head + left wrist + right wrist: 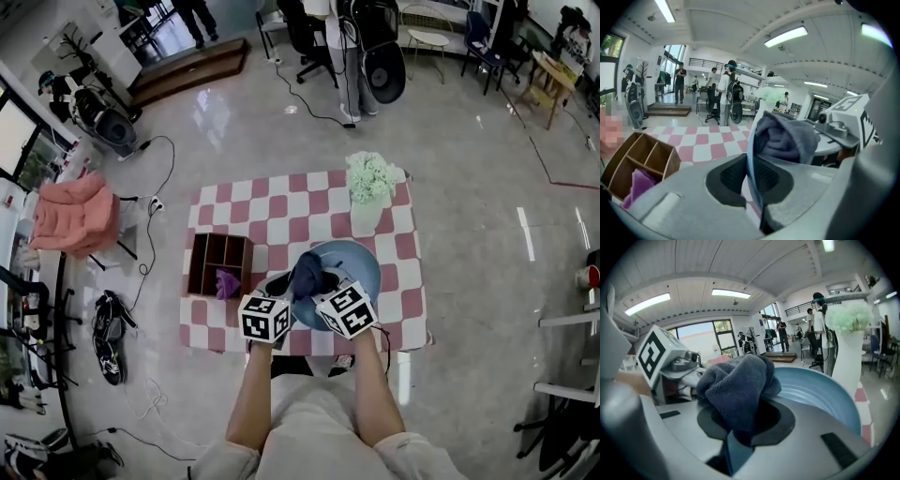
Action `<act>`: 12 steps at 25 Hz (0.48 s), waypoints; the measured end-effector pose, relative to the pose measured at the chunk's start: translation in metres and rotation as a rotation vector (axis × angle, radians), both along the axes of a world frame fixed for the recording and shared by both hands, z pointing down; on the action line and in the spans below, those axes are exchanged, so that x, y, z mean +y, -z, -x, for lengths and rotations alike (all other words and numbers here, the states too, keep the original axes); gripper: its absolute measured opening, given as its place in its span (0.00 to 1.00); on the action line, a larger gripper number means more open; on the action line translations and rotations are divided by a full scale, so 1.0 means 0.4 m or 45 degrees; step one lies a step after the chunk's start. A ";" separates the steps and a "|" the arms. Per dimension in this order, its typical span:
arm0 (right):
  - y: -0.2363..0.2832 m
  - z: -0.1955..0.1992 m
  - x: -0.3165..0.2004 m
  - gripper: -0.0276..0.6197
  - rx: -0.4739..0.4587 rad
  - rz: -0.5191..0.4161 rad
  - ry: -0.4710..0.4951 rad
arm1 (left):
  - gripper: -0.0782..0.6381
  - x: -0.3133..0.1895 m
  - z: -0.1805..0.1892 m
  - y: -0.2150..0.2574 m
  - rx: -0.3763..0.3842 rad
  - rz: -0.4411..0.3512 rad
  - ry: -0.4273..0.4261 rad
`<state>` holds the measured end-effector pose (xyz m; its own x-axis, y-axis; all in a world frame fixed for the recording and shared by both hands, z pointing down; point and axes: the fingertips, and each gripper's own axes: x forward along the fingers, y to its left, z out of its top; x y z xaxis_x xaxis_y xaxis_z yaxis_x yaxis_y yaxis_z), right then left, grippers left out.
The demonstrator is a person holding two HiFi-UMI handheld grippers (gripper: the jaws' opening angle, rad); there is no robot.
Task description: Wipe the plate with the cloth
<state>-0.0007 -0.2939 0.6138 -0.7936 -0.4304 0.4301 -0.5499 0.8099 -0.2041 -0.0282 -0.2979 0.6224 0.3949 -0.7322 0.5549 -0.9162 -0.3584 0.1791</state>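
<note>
A light blue plate (361,262) is lifted and tilted above the red-and-white checked mat (281,211). My left gripper (281,287) is shut on the plate's near rim; in the left gripper view the thin blue plate edge (751,159) stands upright between the pads of the left gripper (753,177). My right gripper (315,283) is shut on a bunched dark blue cloth (309,270). In the right gripper view the cloth (736,383) bulges out of the right gripper (740,420) against the plate's inner face (818,390). The cloth (787,136) also shows beside the plate edge.
A wooden compartment box (214,253) holding a purple cloth (227,283) sits on the mat's left side. A white vase of pale green flowers (369,195) stands at the mat's far edge, behind the plate. Shoes, cables, chairs and people are around the mat.
</note>
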 end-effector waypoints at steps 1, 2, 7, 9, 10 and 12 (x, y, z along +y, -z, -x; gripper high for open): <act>0.016 0.012 -0.016 0.18 0.038 -0.047 -0.016 | 0.14 -0.009 -0.002 0.020 0.004 -0.023 -0.016; 0.032 0.020 -0.031 0.18 0.066 -0.090 -0.030 | 0.14 -0.018 0.002 0.036 0.004 -0.044 -0.028; 0.102 0.022 -0.057 0.18 0.084 -0.173 -0.143 | 0.14 -0.042 0.007 0.107 -0.037 -0.127 -0.077; 0.118 0.012 -0.056 0.18 0.078 -0.201 -0.177 | 0.14 -0.036 -0.004 0.119 -0.038 -0.143 -0.096; 0.125 0.005 -0.056 0.18 0.065 -0.215 -0.193 | 0.14 -0.031 -0.010 0.122 -0.040 -0.147 -0.103; 0.134 -0.008 -0.055 0.18 0.039 -0.232 -0.220 | 0.14 -0.019 -0.021 0.124 -0.056 -0.155 -0.114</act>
